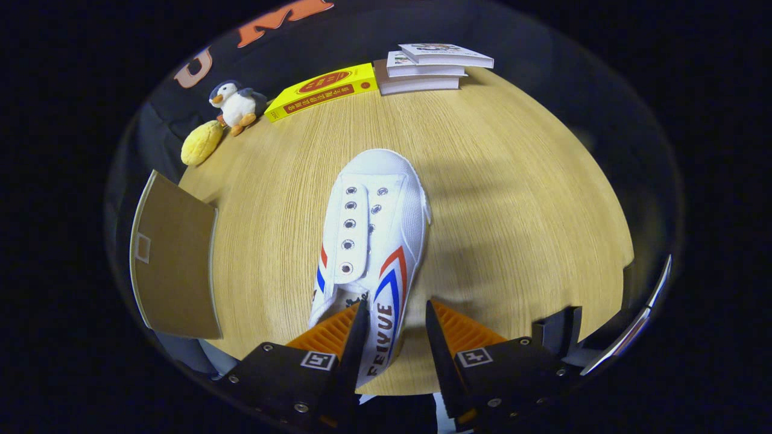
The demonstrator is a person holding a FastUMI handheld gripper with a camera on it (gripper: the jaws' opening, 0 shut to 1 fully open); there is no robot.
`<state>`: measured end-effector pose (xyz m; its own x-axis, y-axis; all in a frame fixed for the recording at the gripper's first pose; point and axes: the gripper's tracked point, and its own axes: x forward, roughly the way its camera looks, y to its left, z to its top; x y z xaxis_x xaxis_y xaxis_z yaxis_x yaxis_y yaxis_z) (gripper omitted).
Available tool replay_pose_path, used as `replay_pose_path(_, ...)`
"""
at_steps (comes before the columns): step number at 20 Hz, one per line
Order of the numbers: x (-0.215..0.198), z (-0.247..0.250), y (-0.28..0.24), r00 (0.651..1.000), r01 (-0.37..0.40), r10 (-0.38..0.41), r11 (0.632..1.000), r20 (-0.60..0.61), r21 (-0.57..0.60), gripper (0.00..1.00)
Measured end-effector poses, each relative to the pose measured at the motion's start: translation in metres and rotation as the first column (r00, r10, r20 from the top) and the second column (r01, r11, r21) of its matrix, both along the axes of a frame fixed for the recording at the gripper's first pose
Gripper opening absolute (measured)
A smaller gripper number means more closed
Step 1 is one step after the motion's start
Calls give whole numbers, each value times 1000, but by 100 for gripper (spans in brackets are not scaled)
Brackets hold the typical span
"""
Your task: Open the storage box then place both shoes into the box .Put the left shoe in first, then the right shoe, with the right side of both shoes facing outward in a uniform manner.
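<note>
A white canvas shoe (374,223) with red and blue stripes lies on the wooden table (512,199), toe pointing away from me and heel toward me. My gripper (395,322) is open and straddles the shoe's striped, lettered side wall near the heel. The left finger (353,328) is at the shoe's opening. A small gap shows between the right finger (440,337) and the shoe. To the left of the shoe, at the table's edge, stands a flat brown panel of the storage box (175,259); its inside is hidden.
At the far side of the table are a penguin plush (236,105), a yellow soft toy (202,143), a yellow book (322,90) and a stack of books (431,69). Bare wood lies right of the shoe.
</note>
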<state>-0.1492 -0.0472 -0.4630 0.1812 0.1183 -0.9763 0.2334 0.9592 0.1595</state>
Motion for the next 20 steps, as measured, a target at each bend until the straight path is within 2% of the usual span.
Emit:
replay_pose_path(3, 1, -2, 1, 999, 54, -54, 997, 1, 57, 36)
replay_pose_path(5, 0, -1, -1, 996, 85, -87, 994, 24, 75, 29)
replay_pose_path(6, 1, -3, -3, 990, 136, -138, 988, 19, 79, 25)
replay_pose_path(7, 2, -1, -4, 984, 174, -177, 981, 22, 83, 16)
replay_pose_path(9, 4, 1, -3, 981, 188, -192, 979, 38, 82, 9)
replay_pose_path(11, 7, 8, -1, 975, 206, -212, 974, 66, 91, 5)
replay_pose_path(17, 41, 41, 13, 947, 240, -267, 958, 181, 157, 4)
replay_pose_path(20, 55, 69, 25, 945, 215, -246, 963, 214, 161, 4)
